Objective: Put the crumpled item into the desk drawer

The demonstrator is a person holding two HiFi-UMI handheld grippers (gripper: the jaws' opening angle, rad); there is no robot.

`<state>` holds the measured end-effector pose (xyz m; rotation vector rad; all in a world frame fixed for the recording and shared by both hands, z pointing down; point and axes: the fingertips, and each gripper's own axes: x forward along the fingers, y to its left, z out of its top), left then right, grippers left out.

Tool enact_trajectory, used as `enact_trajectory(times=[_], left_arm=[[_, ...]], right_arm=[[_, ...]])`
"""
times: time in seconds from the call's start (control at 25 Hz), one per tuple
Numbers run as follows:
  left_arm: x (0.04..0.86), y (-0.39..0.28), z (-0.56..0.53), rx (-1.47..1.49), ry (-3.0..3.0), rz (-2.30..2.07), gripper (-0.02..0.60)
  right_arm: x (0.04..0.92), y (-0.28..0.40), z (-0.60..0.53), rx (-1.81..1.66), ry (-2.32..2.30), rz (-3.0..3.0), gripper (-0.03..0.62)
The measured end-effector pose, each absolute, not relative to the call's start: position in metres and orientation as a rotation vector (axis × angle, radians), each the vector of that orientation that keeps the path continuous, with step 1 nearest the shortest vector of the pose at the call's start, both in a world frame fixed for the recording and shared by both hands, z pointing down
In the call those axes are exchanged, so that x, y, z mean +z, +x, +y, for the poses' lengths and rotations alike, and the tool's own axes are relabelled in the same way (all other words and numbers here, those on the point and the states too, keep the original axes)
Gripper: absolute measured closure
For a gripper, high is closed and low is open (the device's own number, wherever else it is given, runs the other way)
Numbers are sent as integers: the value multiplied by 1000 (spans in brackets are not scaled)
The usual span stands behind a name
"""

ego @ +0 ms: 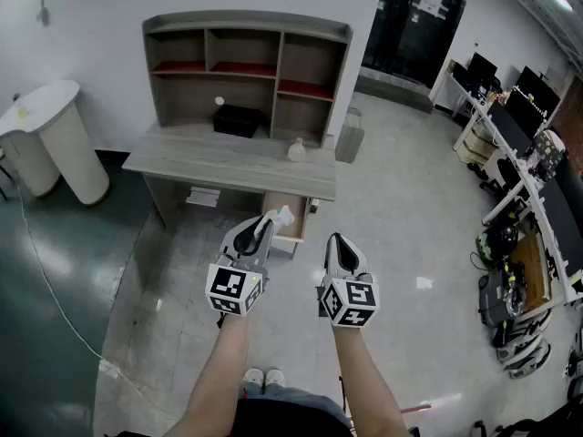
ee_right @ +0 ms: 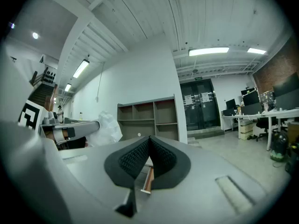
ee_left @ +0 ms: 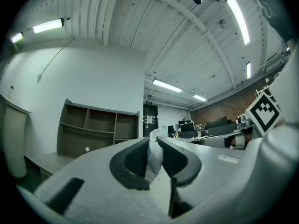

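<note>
My left gripper (ego: pixel 266 222) is shut on a crumpled white item (ego: pixel 283 214) and holds it in the air in front of the desk (ego: pixel 228 162). In the left gripper view the item (ee_left: pixel 154 154) is pinched between the dark pads. Beyond it, the desk drawer (ego: pixel 293 232) stands pulled open under the right end of the desktop. My right gripper (ego: pixel 335 241) hovers beside the left one, shut with nothing in it (ee_right: pixel 148 146). From the right gripper view the item (ee_right: pixel 108 127) shows at the left, and the open drawer (ee_right: pixel 148 177) shows just below the jaws.
A grey hutch (ego: pixel 246 62) with shelves tops the desk; a black box (ego: pixel 239 119) and a small pale object (ego: pixel 296 150) sit on the desktop. A white round table (ego: pixel 55 135) stands left, with a cable (ego: pixel 55 299) across the floor. Office desks (ego: pixel 519 144) line the right.
</note>
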<state>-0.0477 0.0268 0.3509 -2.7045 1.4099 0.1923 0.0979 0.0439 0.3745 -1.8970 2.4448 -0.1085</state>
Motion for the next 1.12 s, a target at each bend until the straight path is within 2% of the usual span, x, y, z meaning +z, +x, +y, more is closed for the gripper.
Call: enact_trajectory(times=[1.12], left_arm=[[385, -44, 21, 122, -2718, 1482, 540]], right_arm=[[408, 106, 38, -197, -1816, 2485, 595]])
